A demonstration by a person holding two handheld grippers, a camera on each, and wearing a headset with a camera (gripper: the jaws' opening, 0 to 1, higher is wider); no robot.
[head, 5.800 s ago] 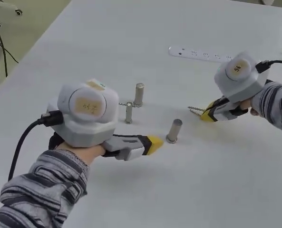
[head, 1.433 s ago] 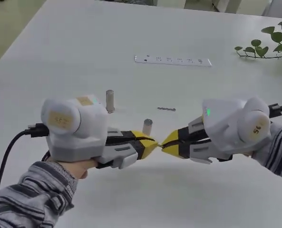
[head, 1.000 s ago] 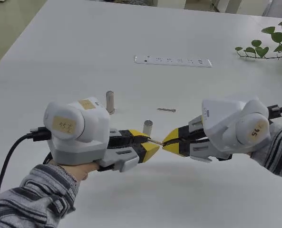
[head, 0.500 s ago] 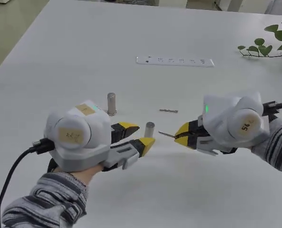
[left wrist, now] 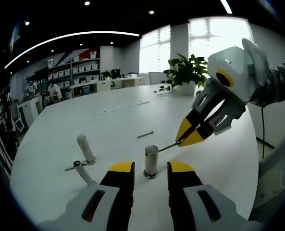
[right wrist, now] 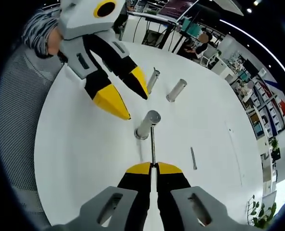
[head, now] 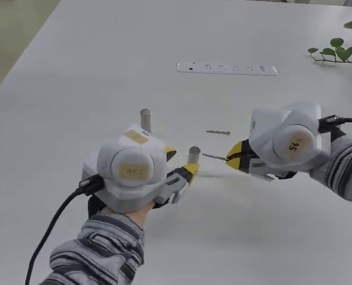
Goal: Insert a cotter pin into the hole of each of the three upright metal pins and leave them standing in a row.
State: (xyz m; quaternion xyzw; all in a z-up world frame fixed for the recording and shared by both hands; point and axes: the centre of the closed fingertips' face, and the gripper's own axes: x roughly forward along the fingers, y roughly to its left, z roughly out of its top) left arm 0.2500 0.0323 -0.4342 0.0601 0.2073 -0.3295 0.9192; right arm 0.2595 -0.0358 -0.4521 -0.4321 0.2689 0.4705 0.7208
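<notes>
A short upright metal pin stands on the white table between the fingers of my open left gripper, which flanks it without touching. My right gripper is shut on a thin cotter pin that points left, its tip at the pin's upper part. In the right gripper view the cotter pin runs from my shut right gripper to the pin's top. In the left gripper view the pin stands just ahead of my left gripper.
A second upright pin stands further back. A third pin with a cotter pin through it stands at the left. A loose cotter pin lies on the table. A white power strip and a plant sit far off.
The left gripper let go of the cotter pin, opened and moved around the near pin. The right gripper carried the cotter pin left to the pin's top.
</notes>
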